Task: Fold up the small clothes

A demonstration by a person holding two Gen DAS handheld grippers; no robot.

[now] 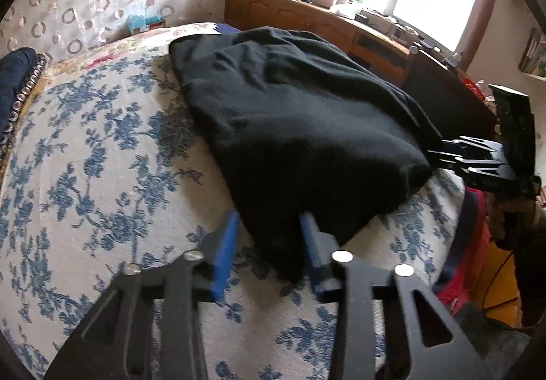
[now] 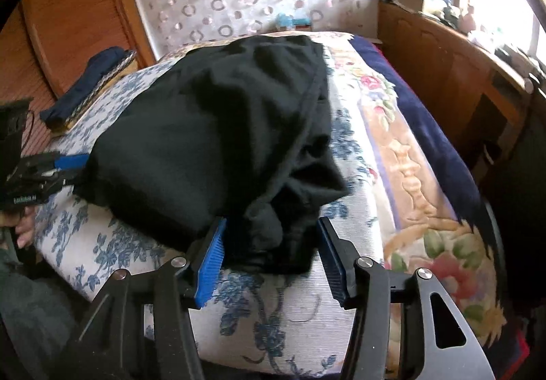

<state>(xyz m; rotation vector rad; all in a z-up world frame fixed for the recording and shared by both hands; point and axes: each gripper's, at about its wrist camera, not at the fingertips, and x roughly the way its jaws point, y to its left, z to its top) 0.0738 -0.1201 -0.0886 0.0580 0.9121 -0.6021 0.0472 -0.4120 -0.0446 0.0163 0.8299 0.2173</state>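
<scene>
While the black garment [image 1: 293, 127] lies bunched on the floral bed [image 1: 102, 154], left gripper [image 1: 269, 243] jaws sit partly open around its corner; right gripper [image 2: 273, 253] jaws straddle its other bunched end, not pinching.

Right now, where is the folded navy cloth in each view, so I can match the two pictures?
Left wrist view: the navy cloth is at the far left edge, beyond the floral cushion.
Right wrist view: the navy cloth is in the upper left, left of the black garment.
Shared landmark: the black garment in the middle of both views.
</scene>
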